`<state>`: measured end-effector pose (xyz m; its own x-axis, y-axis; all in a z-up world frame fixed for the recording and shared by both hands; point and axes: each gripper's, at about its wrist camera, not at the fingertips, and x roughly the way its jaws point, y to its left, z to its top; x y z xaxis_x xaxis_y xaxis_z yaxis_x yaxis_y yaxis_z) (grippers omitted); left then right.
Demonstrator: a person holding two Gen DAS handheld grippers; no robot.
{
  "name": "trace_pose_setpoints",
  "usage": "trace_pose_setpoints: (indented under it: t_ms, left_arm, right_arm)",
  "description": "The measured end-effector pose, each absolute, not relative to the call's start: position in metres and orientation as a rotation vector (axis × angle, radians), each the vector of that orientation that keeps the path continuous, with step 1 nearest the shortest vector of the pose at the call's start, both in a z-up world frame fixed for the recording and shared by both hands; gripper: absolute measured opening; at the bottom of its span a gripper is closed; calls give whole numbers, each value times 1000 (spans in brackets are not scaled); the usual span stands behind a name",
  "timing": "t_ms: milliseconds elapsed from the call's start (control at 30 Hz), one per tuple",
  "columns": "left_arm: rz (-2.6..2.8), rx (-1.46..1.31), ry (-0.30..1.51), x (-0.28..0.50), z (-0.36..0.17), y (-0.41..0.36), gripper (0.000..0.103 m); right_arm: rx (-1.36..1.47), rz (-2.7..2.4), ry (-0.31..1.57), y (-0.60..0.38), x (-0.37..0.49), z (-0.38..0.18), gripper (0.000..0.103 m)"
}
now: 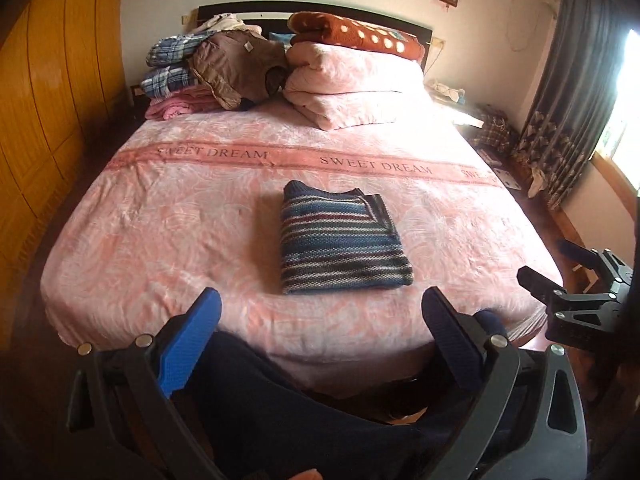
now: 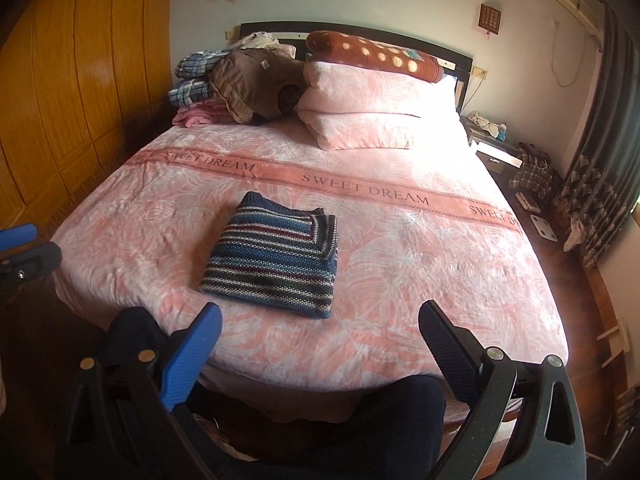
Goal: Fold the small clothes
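Observation:
A striped knit sweater (image 1: 342, 240) in blue, maroon and grey lies folded into a neat rectangle on the pink bedspread (image 1: 160, 220), near the middle of the bed. The same sweater (image 2: 276, 256) shows left of centre in the right wrist view. My left gripper (image 1: 320, 312) is open, held back over the foot of the bed with nothing between its fingers. My right gripper (image 2: 320, 324) is open too, also short of the sweater and empty. The right gripper (image 1: 568, 292) shows at the right edge of the left wrist view.
A stack of folded clothes (image 1: 208, 72) and pink pillows (image 1: 352, 92) with a spotted brown blanket (image 1: 356, 32) sit at the headboard. Wooden wardrobe doors (image 1: 48, 120) line the left side. A cluttered nightstand (image 2: 496, 152) and curtains (image 2: 600, 160) stand on the right. Dark-trousered legs (image 1: 280, 412) are below the grippers.

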<state>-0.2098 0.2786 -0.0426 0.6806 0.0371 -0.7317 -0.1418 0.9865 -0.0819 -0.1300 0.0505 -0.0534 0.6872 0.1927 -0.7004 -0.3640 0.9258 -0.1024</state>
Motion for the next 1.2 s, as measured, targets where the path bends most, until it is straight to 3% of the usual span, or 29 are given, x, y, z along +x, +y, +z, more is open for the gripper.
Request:
trace_pose_setpoints:
  t_ms: [400,1200]
  left_arm:
    - [104,-158,992,-193,-108,264,100]
    - [130,-134,1003,-171,-105,261,100]
  right_arm:
    - [-262,284,860,66,-124,-99,99]
    - [-228,315,887,66,-103,-105,99]
